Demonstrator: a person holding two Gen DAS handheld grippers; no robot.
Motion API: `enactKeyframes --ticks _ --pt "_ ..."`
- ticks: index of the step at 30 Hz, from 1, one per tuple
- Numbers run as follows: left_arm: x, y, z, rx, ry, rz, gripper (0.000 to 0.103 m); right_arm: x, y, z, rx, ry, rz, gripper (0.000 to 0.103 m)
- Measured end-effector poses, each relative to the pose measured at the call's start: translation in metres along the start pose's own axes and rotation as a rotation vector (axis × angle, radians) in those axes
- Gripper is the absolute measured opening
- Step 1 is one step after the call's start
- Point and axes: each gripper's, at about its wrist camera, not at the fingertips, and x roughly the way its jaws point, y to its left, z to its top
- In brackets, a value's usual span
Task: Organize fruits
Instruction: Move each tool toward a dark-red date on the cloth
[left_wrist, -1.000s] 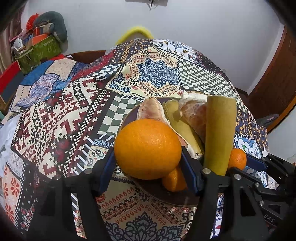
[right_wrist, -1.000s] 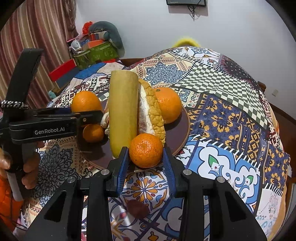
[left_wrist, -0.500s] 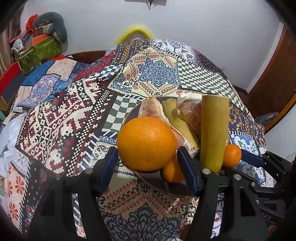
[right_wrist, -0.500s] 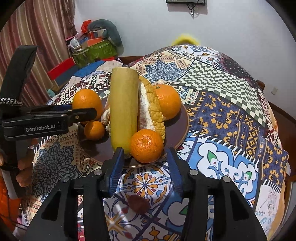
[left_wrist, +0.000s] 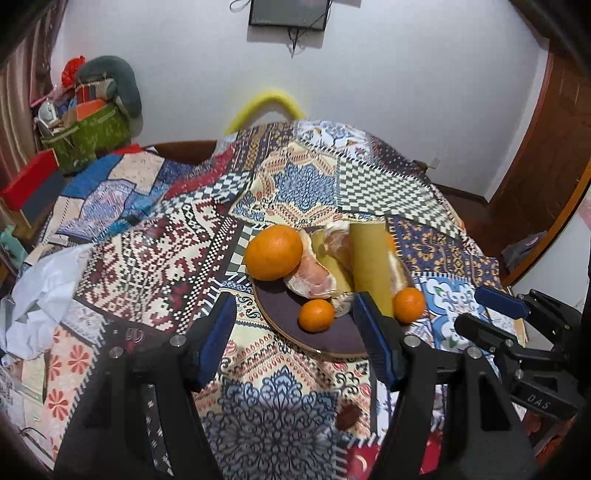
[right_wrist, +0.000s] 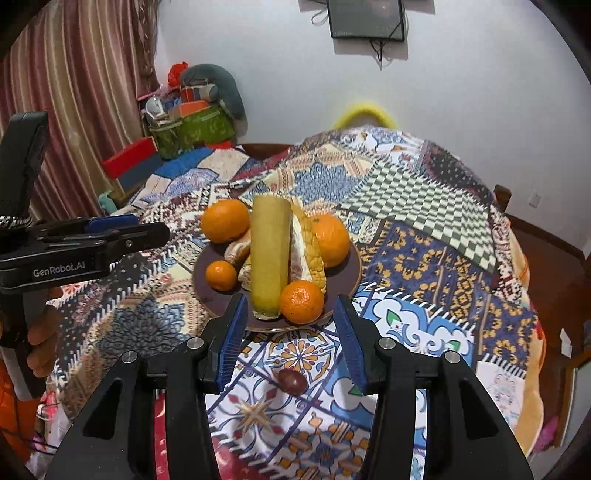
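Observation:
A dark brown plate (left_wrist: 280, 306) (right_wrist: 345, 275) on the patchwork cloth holds a big orange (left_wrist: 273, 253) (right_wrist: 225, 220), a second orange (right_wrist: 330, 240), peeled pomelo pieces (left_wrist: 314, 275) (right_wrist: 299, 251), a tall yellow-green cylinder (left_wrist: 369, 266) (right_wrist: 269, 254) and two small tangerines (left_wrist: 316, 315) (left_wrist: 408, 304) (right_wrist: 301, 301) (right_wrist: 221, 275). My left gripper (left_wrist: 295, 332) (right_wrist: 92, 236) hangs open above the plate's near left edge, nothing between its fingers. My right gripper (right_wrist: 291, 332) (left_wrist: 498, 306) stands open just short of the front tangerine, not touching it.
A small dark round fruit (right_wrist: 291, 380) (left_wrist: 349, 415) lies on the cloth in front of the plate. Crumpled white paper (left_wrist: 40, 295) sits at the left edge. Boxes and a green bag (right_wrist: 195, 129) pile up at the back left. A hand (right_wrist: 40, 332) holds the left gripper.
Both grippers have drawn back and up from the plate. The big orange, earlier between the left fingers, now rests on the plate. The right jaws widened off the front tangerine.

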Motion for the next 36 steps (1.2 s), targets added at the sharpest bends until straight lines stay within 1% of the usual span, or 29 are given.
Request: enactKeyframes --ticks 6,14,20,24,25,27,31,32,36 --pt "-0.034 -0.005 -0.012 0.018 -0.033 0.008 0.066 -0.023 0.005 -0.003 0.006 -0.028 -0.013 0.045" --pt "-0.053 -0.016 -0.037 0.041 -0.018 0.006 0.066 -0.043 0.011 -0.019 0.007 -0.027 -0.015 0.046" --pt "-0.053 -0.027 -0.059 0.045 0.008 -0.011 0.066 -0.048 0.015 -0.039 0.003 0.0 -0.015 0.046" --pt "-0.041 -0.034 -0.072 0.05 0.044 -0.012 0.065 -0.046 0.015 -0.051 0.004 0.022 -0.024 0.046" --pt "-0.036 -0.035 -0.076 0.048 0.058 -0.017 0.064 -0.045 0.014 -0.054 0.007 0.029 -0.024 0.046" --pt "-0.027 -0.036 -0.082 0.048 0.086 -0.023 0.055 -0.045 0.012 -0.059 0.011 0.037 -0.025 0.046" --pt "-0.006 -0.038 -0.093 0.043 0.145 -0.039 0.045 -0.042 0.007 -0.067 0.023 0.055 -0.028 0.046" --pt "-0.002 -0.039 -0.096 0.046 0.154 -0.039 0.04 -0.041 0.007 -0.069 0.026 0.059 -0.028 0.046" --pt "0.01 -0.042 -0.101 0.055 0.176 -0.043 0.039 -0.035 0.001 -0.072 0.04 0.075 -0.026 0.046"
